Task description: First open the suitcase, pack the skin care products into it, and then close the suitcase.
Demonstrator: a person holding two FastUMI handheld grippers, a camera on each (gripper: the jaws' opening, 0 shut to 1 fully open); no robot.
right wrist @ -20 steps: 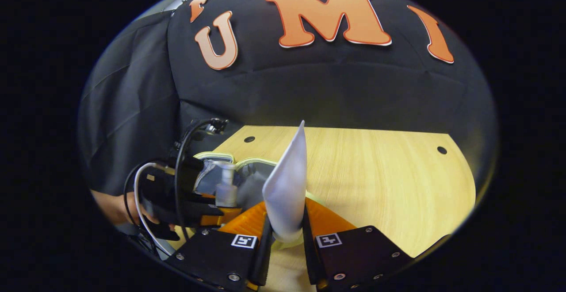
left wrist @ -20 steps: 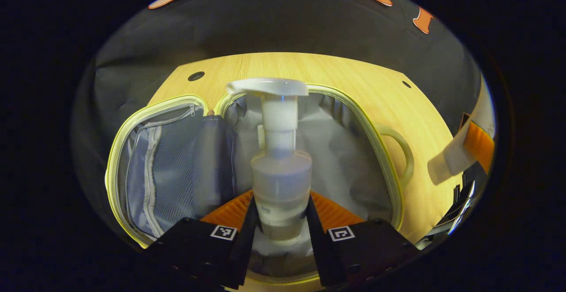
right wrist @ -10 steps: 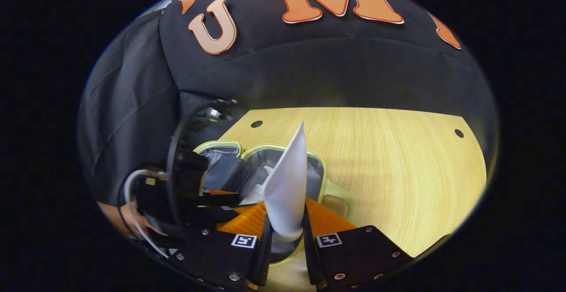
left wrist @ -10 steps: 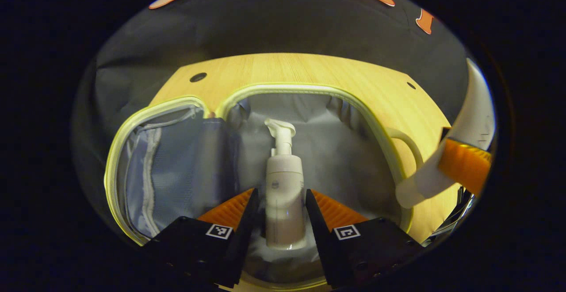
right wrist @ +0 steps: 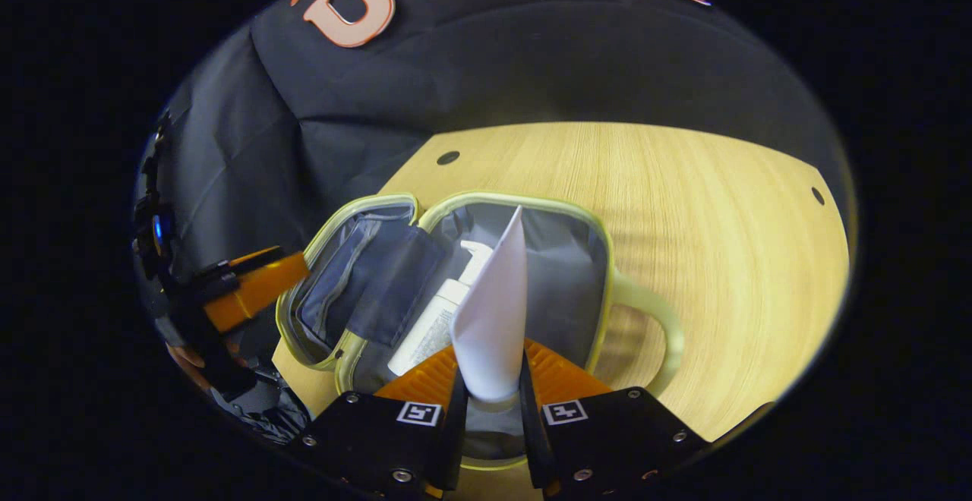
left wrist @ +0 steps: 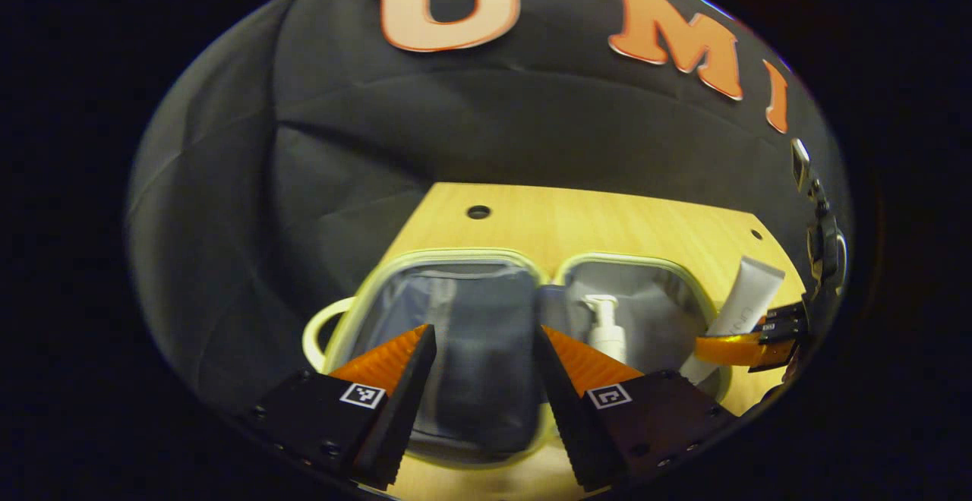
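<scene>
The small suitcase (left wrist: 357, 311) lies open on the wooden table, its pale yellow-green rim (right wrist: 604, 258) framing two grey-lined halves. A white pump bottle (right wrist: 437, 319) lies on its side in the right half, and it is also seen in the left gripper view (left wrist: 605, 330). My left gripper (left wrist: 484, 332) is open with nothing in it and hovers above the left half with its dark flap. My right gripper (right wrist: 490, 379) is shut on a white tube (right wrist: 493, 304), holding it tip-up over the right half. From the left, the tube (left wrist: 748, 300) stands at the case's right edge.
A looped handle (right wrist: 657, 319) sticks out from the case's right side, with another handle (left wrist: 315, 330) on the other half. The wooden table (right wrist: 721, 220) runs bare to the right, with small holes near its back edge. The other gripper (right wrist: 250, 288) is at the left.
My left gripper let go of the pump bottle, which now lies in the suitcase, and has drawn back and to the left. My right gripper has carried the tube over the case.
</scene>
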